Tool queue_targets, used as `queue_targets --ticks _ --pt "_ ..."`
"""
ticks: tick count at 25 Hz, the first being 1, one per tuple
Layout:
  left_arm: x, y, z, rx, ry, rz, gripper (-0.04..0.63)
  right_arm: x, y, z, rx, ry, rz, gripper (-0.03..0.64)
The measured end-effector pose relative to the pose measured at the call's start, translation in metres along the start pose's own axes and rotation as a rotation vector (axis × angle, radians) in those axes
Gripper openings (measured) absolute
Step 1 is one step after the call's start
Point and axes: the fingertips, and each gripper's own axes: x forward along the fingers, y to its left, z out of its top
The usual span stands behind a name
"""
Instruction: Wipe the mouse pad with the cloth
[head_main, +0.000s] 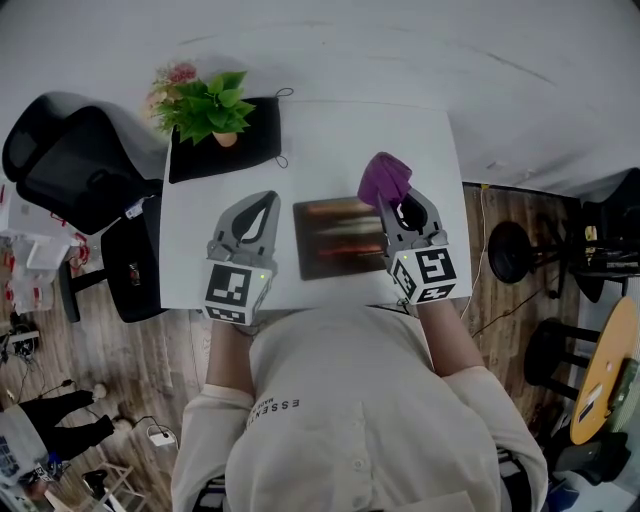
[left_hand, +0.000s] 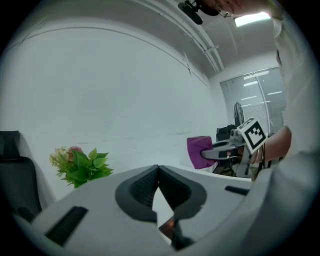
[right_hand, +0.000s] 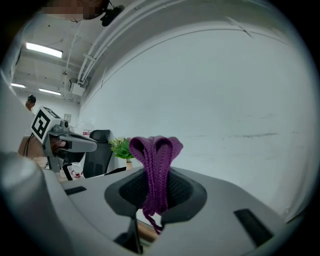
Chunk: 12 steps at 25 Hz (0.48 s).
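A dark, brown-streaked mouse pad (head_main: 338, 237) lies in the middle of the white table (head_main: 320, 130). My right gripper (head_main: 391, 195) is held above the pad's right edge, shut on a bunched purple cloth (head_main: 384, 178). In the right gripper view the cloth (right_hand: 156, 165) stands pinched between the jaws and pokes up past them. My left gripper (head_main: 262, 207) hovers left of the pad with its jaws shut and nothing in them. The left gripper view shows the closed tips (left_hand: 158, 170) and the cloth (left_hand: 199, 151) off to the right.
A potted green plant (head_main: 210, 108) stands on a black mat (head_main: 224, 140) at the table's far left. A black office chair (head_main: 70, 160) is left of the table. Stools (head_main: 510, 252) stand on the wooden floor to the right.
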Motion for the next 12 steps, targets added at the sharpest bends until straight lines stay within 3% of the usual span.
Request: queue_targets --ticks 12 --pt "0.0058 0.0065 -0.0075 -0.037 0.017 0.014 0.002 0.008 -0.0033 -0.0043 0.023 0.009 -0.007 0.087"
